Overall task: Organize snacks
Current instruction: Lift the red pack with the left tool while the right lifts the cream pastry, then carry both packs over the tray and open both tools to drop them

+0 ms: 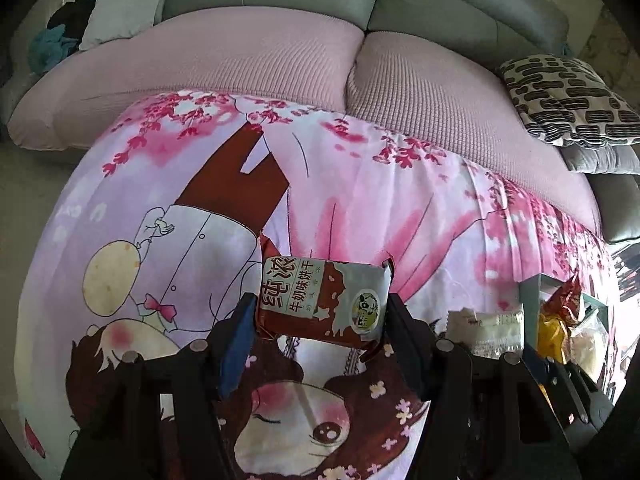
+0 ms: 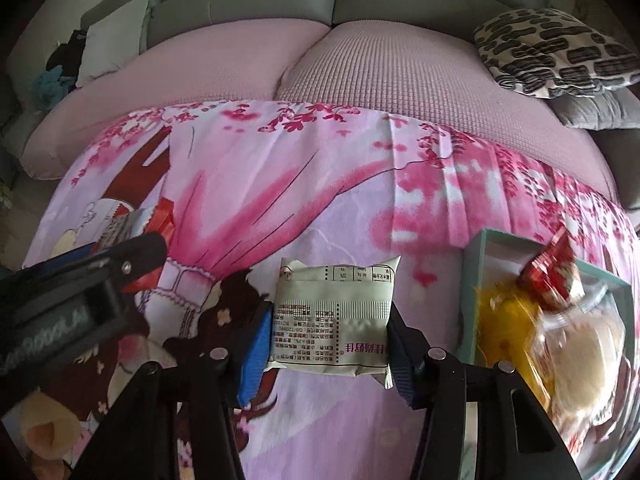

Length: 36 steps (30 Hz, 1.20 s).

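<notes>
Snacks held, one per claw, above the pink printed cloth (image 2: 320,184): brown biscuit packet (image 1: 320,300) pinched in left claw (image 1: 320,312), pale packet (image 2: 332,320) pinched in right claw (image 2: 326,332). Teal box (image 2: 480,248) close at right, already crowded with yellow and red wrappers. Risks: slick film slipping from pads; biscuits crushed by squeeze; box contents knocked out on entry.

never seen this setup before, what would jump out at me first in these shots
Each gripper holds a snack: the left gripper pinches a brown biscuit packet, the right gripper a pale packet showing its printed back. Beneath them lies a loud pink cartoon cloth, with a teal box of snacks at its right edge.
</notes>
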Tool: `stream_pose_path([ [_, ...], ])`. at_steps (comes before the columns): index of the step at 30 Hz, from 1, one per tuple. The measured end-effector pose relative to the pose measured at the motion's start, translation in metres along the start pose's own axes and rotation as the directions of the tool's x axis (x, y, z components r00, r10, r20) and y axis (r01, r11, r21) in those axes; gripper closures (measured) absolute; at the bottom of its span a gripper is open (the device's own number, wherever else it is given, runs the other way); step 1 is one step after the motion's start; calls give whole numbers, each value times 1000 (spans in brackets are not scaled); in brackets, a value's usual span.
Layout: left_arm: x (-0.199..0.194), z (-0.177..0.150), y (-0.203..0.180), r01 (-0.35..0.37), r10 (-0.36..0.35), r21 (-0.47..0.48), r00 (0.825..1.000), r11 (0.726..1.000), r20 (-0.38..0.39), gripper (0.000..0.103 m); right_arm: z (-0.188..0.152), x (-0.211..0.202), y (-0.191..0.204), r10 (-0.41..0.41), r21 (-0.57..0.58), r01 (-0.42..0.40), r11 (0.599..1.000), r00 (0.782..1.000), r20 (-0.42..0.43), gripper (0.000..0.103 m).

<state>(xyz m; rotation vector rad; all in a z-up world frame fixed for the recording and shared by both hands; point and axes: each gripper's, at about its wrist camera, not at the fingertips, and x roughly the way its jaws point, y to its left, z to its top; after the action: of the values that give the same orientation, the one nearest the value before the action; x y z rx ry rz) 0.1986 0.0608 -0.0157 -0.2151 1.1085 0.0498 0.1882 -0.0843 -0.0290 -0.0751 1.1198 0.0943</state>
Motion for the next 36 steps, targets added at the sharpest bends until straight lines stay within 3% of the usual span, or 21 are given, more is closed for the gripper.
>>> stream_pose_path([
  [9,-30,-9,-5,13,-13,15,999,1000,43,38,-26,-41,-16,10,52,-12,999,999,47,48],
  [16,-53,-22,-32,66,-72,80,994,995,77,38,-53,-71,-42,0,91,-7,996,997,77,48],
  [19,-62,-32,-57,124,-136,144,988,982,73,38,-69,-83,-62,-20,115,11,993,996,81,48],
  [23,-70,-47,-94,184,-201,241,979,953,45,38,-91,-97,-99,-62,175,48,983,995,73,48],
  [28,-77,-72,-148,281,-297,365,955,888,-12,38,-115,-104,-153,-134,272,116,955,990,48,47],
  [32,-73,-96,-188,310,-320,452,946,836,-56,38,-126,-104,-188,-159,342,138,930,987,34,47],
  [36,-63,-109,-207,323,-321,471,943,821,-87,38,-133,-101,-212,-165,395,141,908,986,28,47],
])
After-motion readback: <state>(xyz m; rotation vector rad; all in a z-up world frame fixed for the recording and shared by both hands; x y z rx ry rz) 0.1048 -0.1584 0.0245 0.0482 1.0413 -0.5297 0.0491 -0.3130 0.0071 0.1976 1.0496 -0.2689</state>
